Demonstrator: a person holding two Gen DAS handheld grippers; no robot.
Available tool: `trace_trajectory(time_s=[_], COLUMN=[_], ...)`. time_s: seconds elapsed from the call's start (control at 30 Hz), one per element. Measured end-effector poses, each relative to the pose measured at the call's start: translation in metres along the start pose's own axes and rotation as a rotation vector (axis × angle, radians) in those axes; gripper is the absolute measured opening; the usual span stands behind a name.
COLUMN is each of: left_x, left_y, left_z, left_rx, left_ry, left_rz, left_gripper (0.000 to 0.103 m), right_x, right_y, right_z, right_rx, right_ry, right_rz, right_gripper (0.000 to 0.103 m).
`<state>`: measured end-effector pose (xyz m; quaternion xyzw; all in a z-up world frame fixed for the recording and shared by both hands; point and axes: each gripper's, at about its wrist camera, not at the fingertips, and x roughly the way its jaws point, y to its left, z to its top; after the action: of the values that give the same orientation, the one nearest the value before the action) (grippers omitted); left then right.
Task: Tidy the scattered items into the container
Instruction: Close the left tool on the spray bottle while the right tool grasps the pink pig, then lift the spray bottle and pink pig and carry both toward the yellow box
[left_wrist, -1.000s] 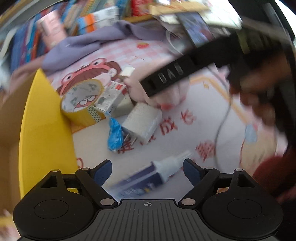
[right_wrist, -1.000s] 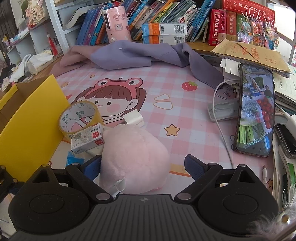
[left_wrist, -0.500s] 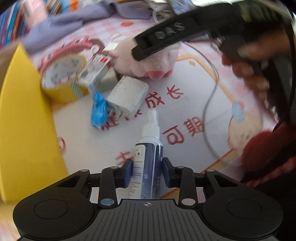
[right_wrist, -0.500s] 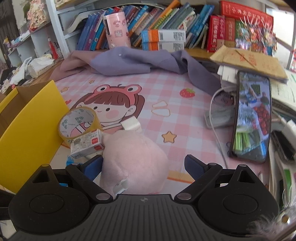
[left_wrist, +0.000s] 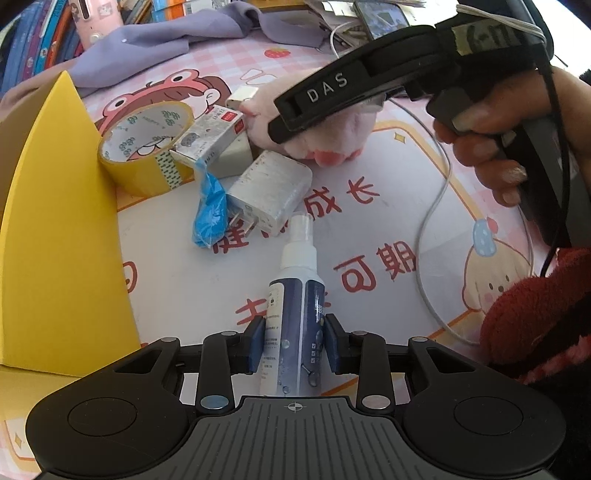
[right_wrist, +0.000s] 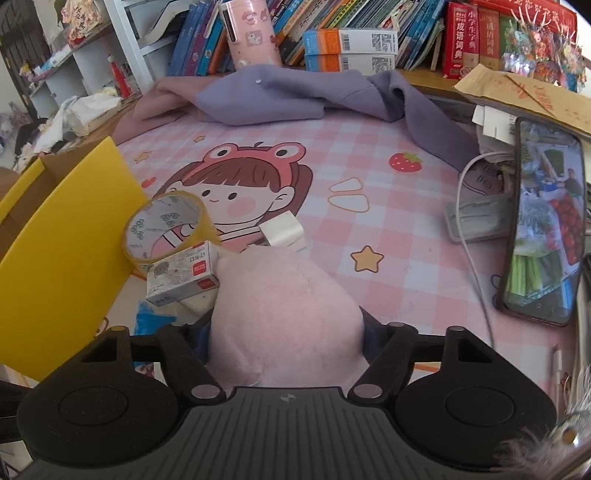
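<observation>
Both grippers have just closed, the left gripper (left_wrist: 294, 347) clamping the blue-and-white plastic spray bottle (left_wrist: 295, 306) lying on the mat, the right gripper (right_wrist: 284, 339) squeezing the pink plush toy (right_wrist: 284, 314) right of the yellow cardboard box (right_wrist: 62, 251).

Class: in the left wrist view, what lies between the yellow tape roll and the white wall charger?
A crumpled blue plastic scrap lies between the yellow tape roll and the white wall charger, seen in the left wrist view.

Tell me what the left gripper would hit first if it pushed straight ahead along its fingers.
The left gripper, shut on the spray bottle, would likely drive the bottle's cap into the white charger just ahead; depth is uncertain.
</observation>
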<state>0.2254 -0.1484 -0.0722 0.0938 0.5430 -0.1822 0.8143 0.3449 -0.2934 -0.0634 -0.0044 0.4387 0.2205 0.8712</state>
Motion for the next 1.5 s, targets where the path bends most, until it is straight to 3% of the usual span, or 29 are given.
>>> trace_trajectory(time_s=[0.23, 0.43, 0.87, 1.2, 1.5], left_x=[-0.009, -0.023, -0.049, -0.082, -0.117], left_y=[0.004, 0.003, -0.002, 0.009, 0.026], left_z=[-0.003, 0.001, -0.016, -0.055, -0.117], left_rx=[-0.077, -0.101, -0.121, -0.054, -0.053], left_ry=[-0.047, -0.104, -0.219, -0.286, -0.31], left_rz=[-0.021, -0.044, -0.123, -0.158, -0.175], left_gripper=[0.031, 0.031, 0.031, 0.031, 0.031], right_x=[-0.029, -0.051, -0.1, -0.133, -0.153], right_y=[-0.007, -0.011, 0.016, 0.064, 0.134], right_z=[-0.007, -0.017, -0.052, -0.083, -0.118], right_rx=[0.044, 0.084, 0.036, 0.074, 0.066], right_ry=[-0.061, -0.059, -0.097, -0.146, -0.153], right_rz=[-0.027, -0.046, -0.114, -0.18, -0.201], right_gripper=[0.064, 0.064, 0.065, 0.065, 0.065])
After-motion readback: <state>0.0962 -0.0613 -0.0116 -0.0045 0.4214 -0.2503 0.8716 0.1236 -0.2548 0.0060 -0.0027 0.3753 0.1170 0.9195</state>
